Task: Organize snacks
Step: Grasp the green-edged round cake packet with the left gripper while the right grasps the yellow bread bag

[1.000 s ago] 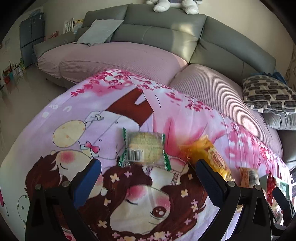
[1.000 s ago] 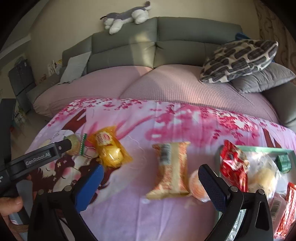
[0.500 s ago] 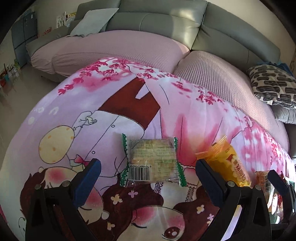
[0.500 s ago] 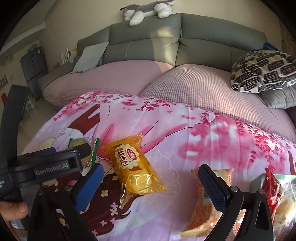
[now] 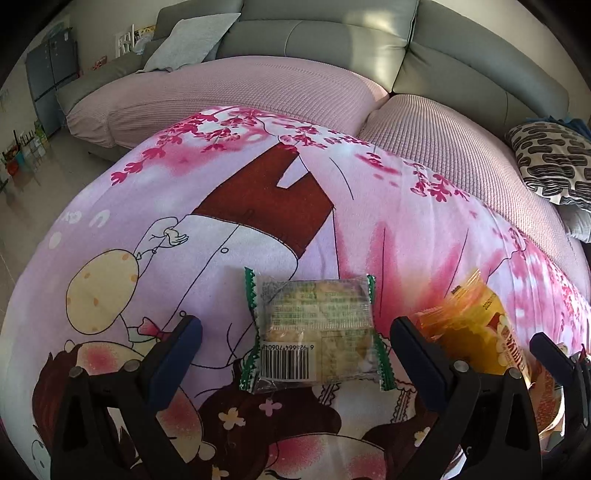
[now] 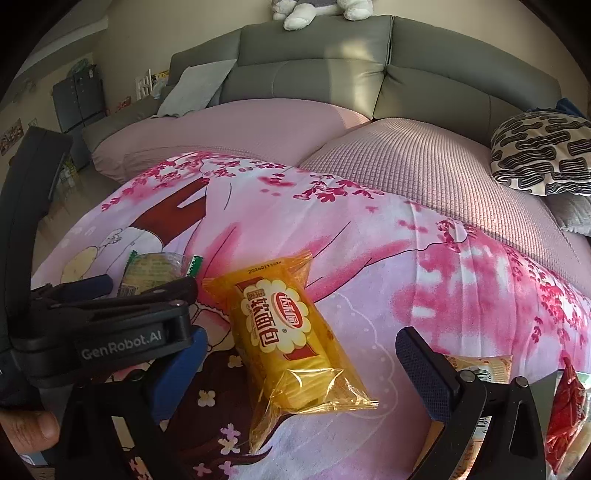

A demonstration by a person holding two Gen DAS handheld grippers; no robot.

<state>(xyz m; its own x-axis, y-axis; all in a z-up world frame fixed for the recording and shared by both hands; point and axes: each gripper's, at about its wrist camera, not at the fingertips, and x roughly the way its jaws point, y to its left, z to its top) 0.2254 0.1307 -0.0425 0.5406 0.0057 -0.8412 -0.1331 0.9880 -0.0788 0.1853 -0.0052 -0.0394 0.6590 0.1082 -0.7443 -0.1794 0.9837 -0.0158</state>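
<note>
A clear, green-edged cake packet lies flat on the pink cartoon cloth; my left gripper is open with a finger on each side of it, just above it. The packet also shows in the right wrist view. A yellow bread packet lies between the wide-open fingers of my right gripper, and shows at the right of the left wrist view. The left gripper's body sits at the left of the right wrist view.
A beige wafer packet and a red packet lie at the right. A grey sofa with pink seat covers is behind, with a patterned pillow and a plush toy.
Both grippers moved forward and lower. The left closed in around the green-edged packet; the right swung left from the wafer to the yellow bread packet. Both stayed open.
</note>
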